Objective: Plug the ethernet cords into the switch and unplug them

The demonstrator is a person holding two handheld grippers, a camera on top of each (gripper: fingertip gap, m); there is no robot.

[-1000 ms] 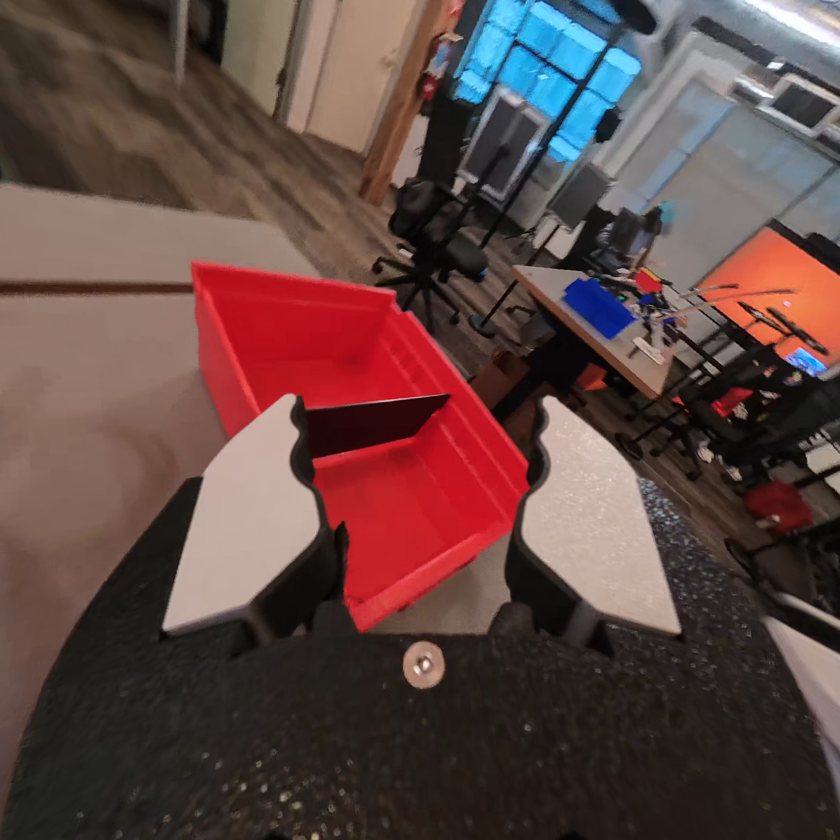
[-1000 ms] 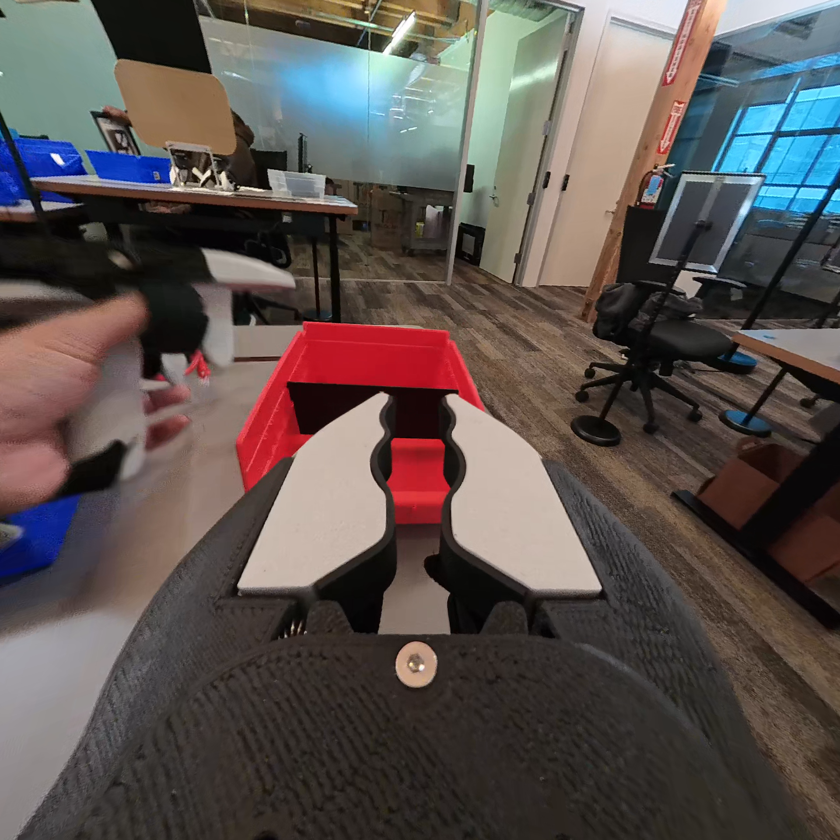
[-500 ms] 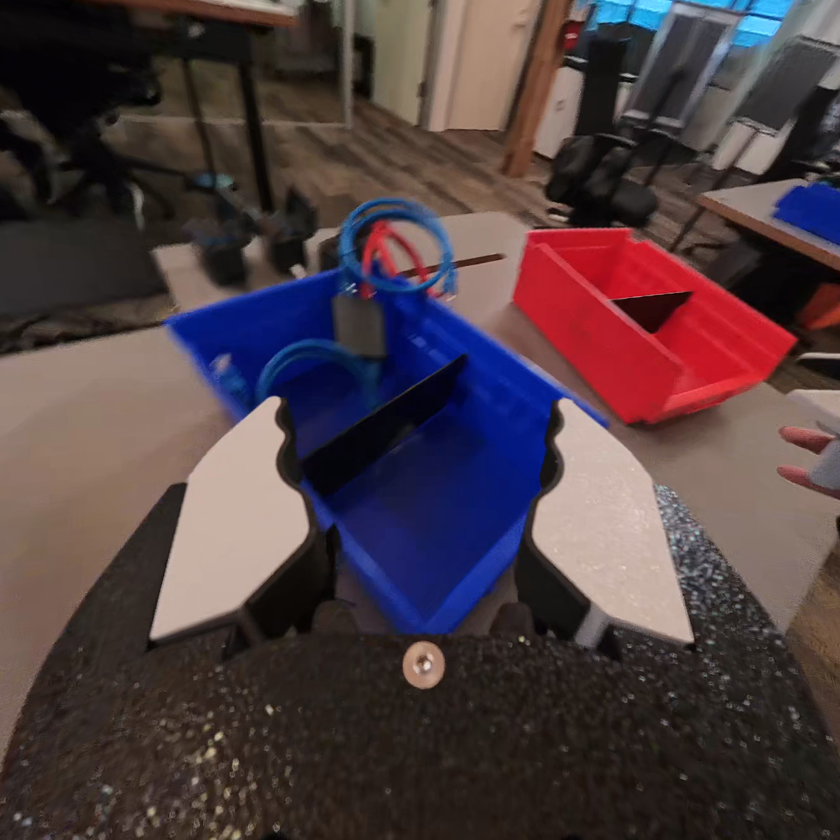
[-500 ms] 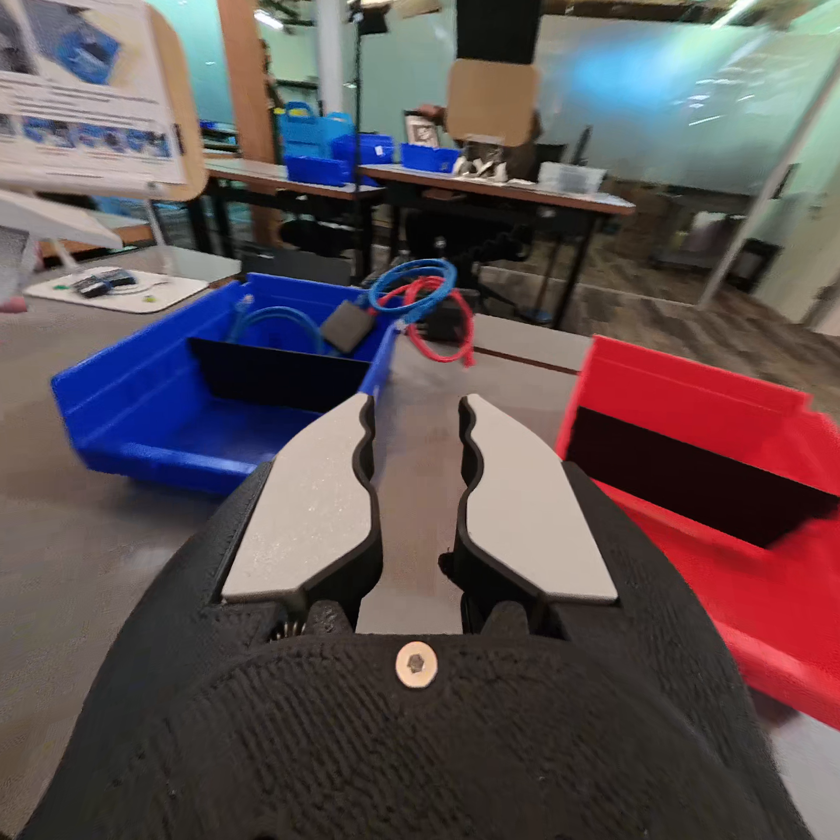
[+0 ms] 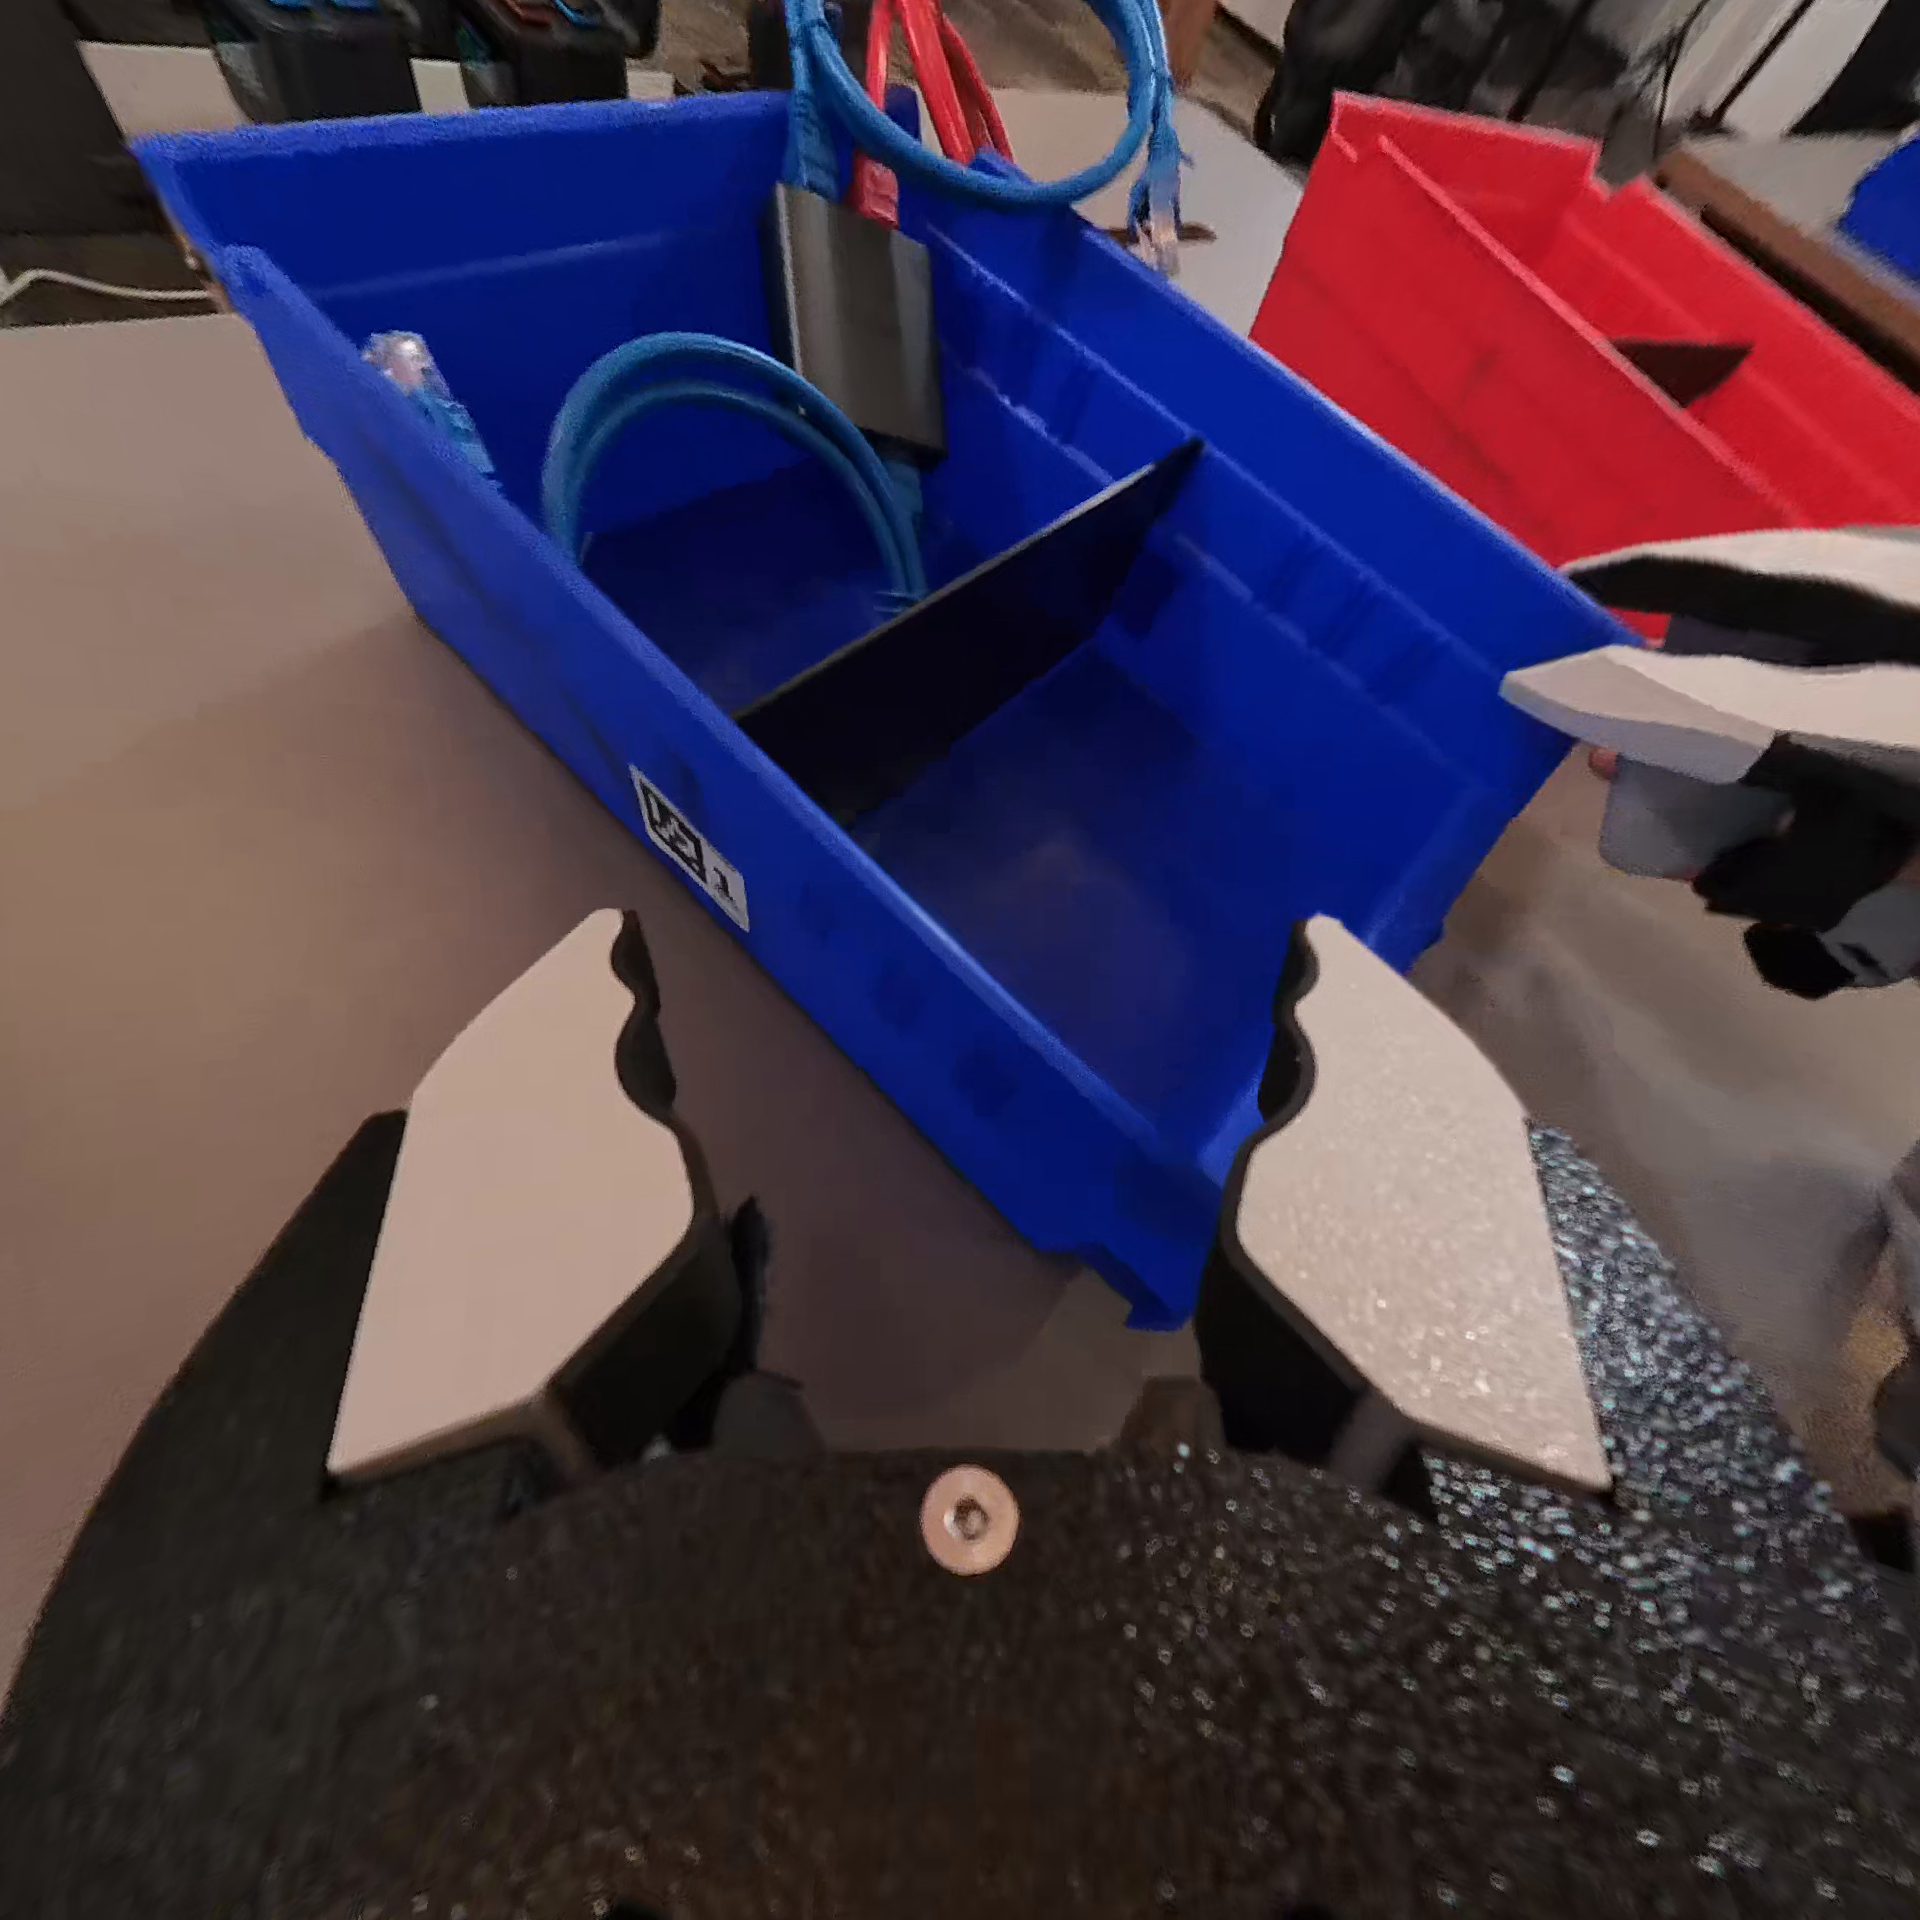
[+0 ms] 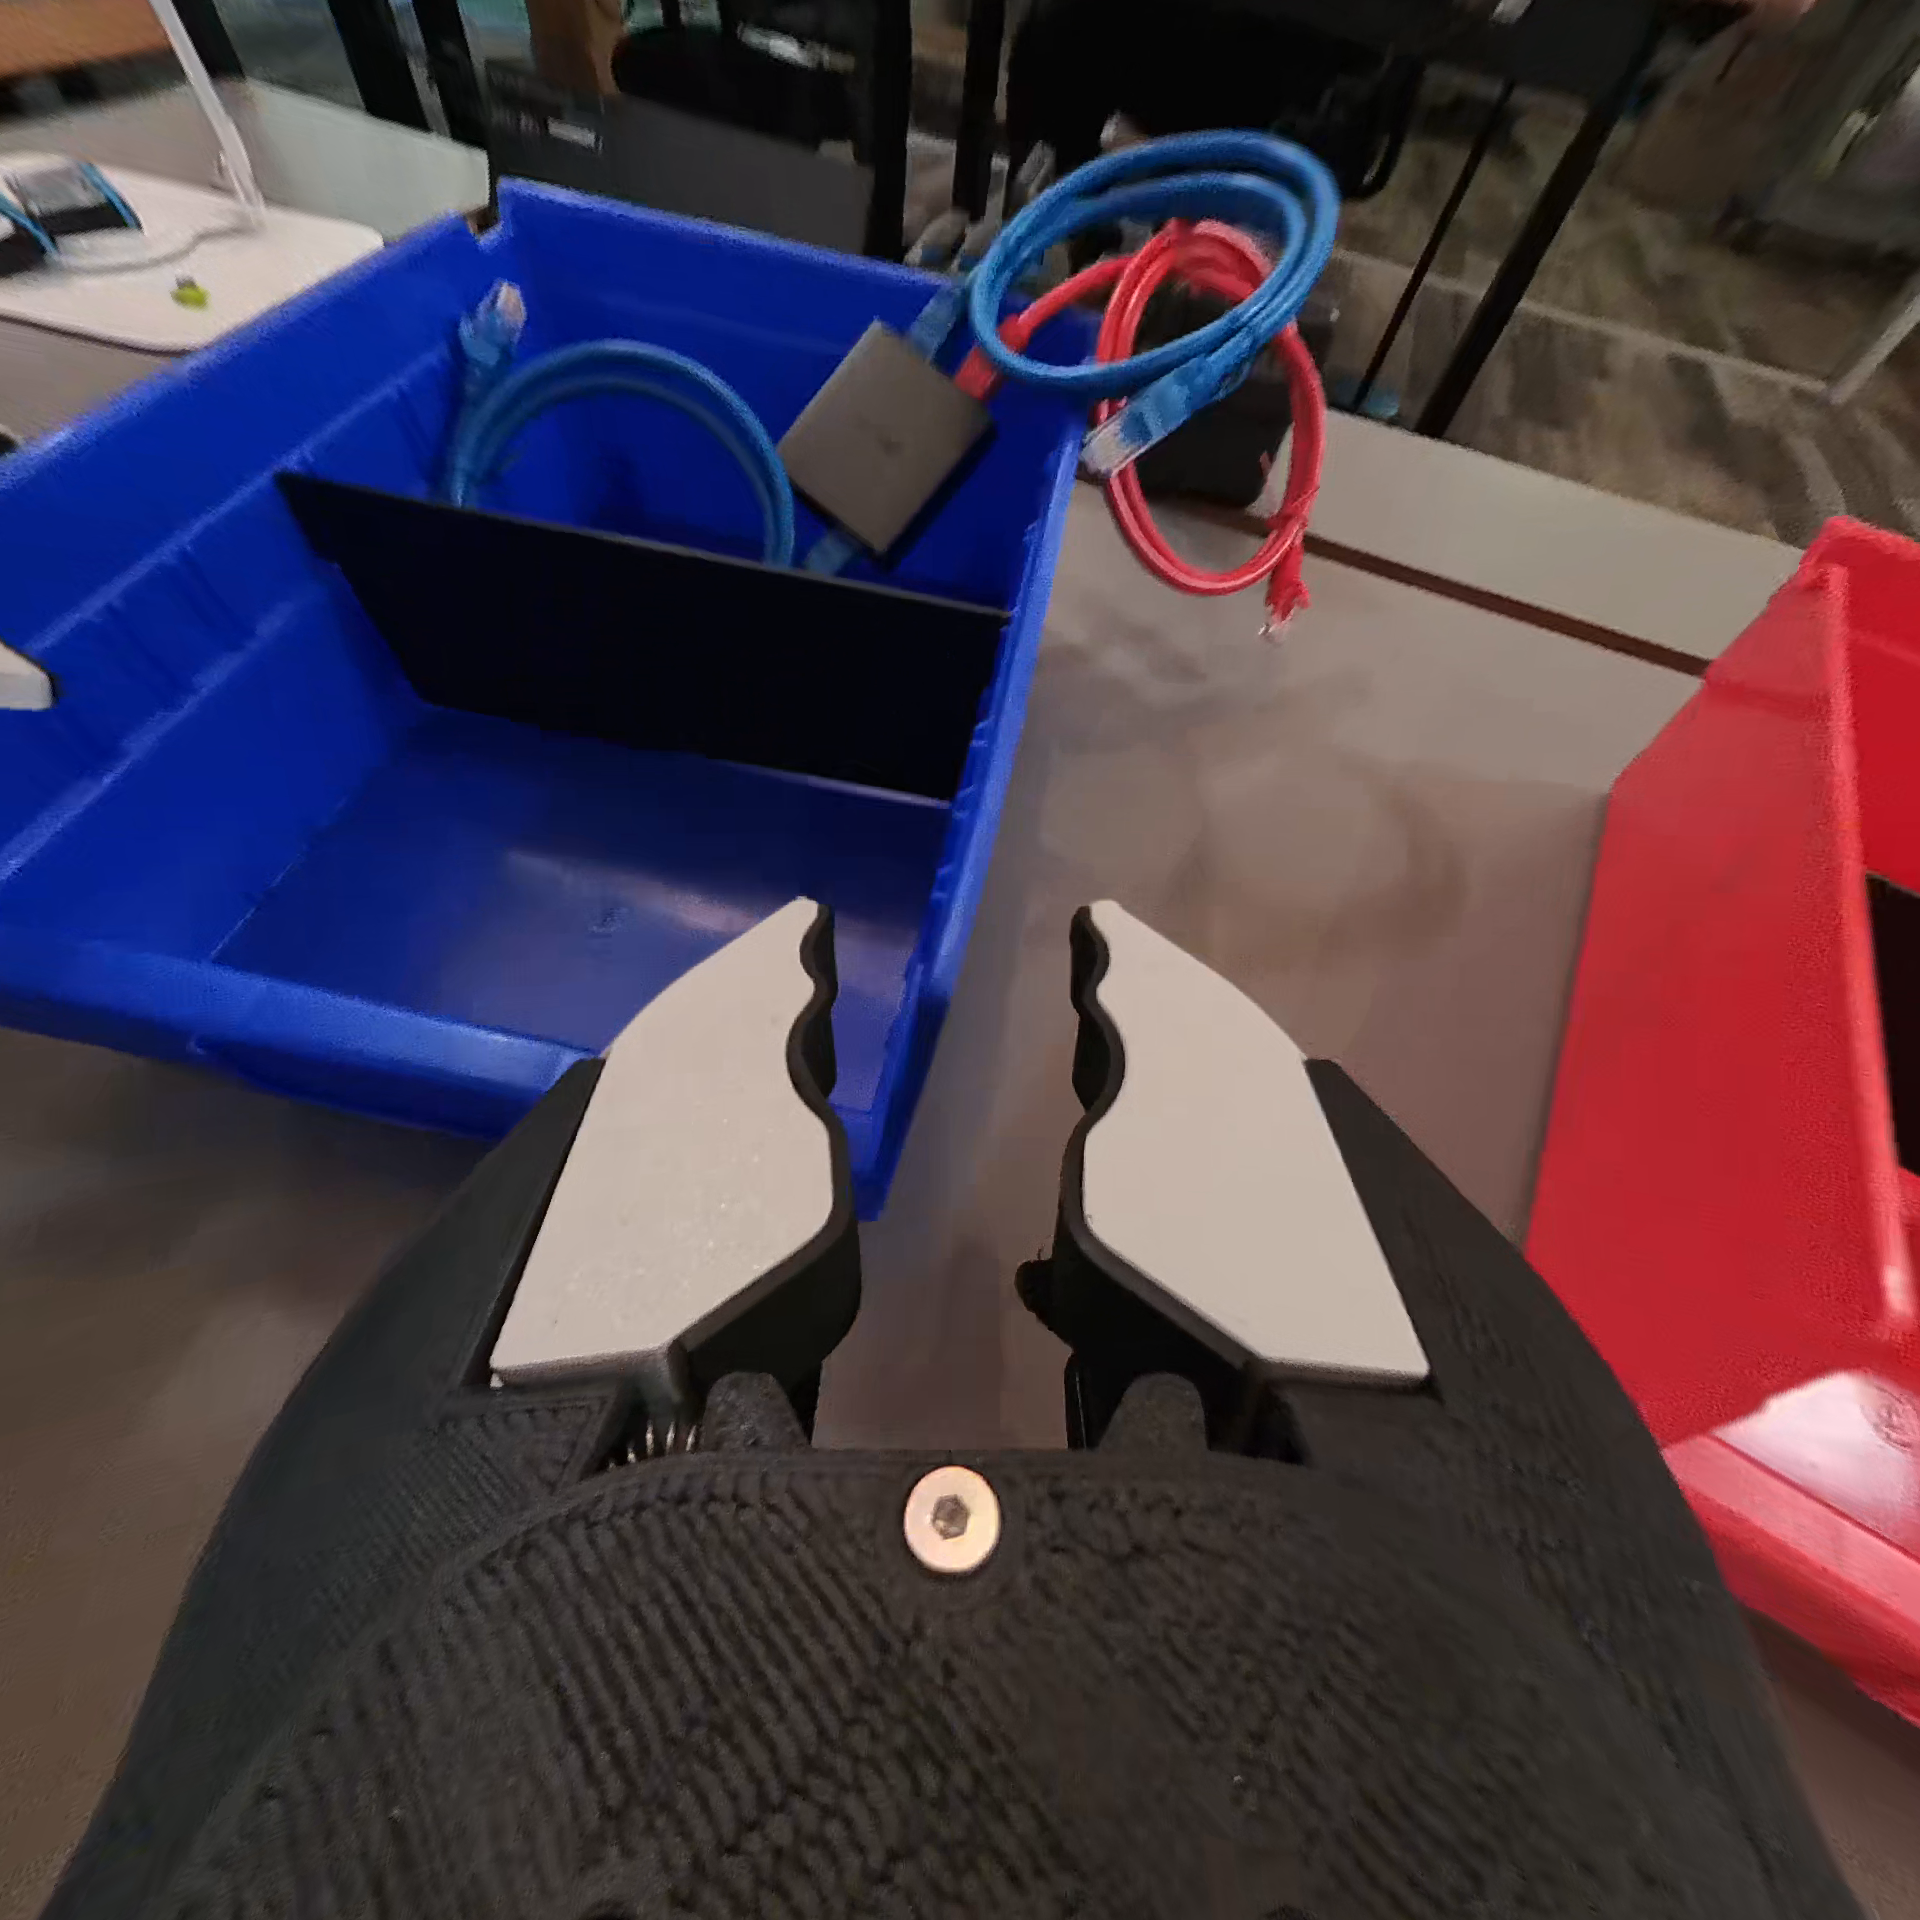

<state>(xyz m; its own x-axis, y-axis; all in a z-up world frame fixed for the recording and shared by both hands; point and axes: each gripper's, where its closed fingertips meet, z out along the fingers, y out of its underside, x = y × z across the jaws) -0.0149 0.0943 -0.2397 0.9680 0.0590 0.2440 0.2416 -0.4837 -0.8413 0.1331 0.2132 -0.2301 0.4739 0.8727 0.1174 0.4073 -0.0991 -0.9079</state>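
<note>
A blue bin [image 5: 831, 935] with a black divider [image 5: 966, 665] stands on the grey table. Its far compartment holds a coiled blue cable [image 5: 727, 436] and a grey box [image 5: 862, 322] leaning on the rim. A blue cable loop [image 6: 1153, 260] and a red cable [image 6: 1216, 416] hang from the box over the rim. My left gripper [image 5: 961, 925] is open and empty, just above the bin's near corner. My right gripper [image 6: 948, 914] is open and empty, over the bin's right wall [image 6: 997, 727]; it also shows in the left wrist view [image 5: 1704, 665]. The near compartment is empty.
A red bin [image 6: 1714, 987] with a black divider stands to the right of the blue one, with a strip of bare table [image 6: 1299, 831] between them. A white pad [image 6: 104, 260] with small items lies at the far left. Black table legs and chairs stand behind.
Both views have swung from the red bin to the blue bin and come closer and lower over it. The right gripper's jaws have opened wider. The left gripper stays open.
</note>
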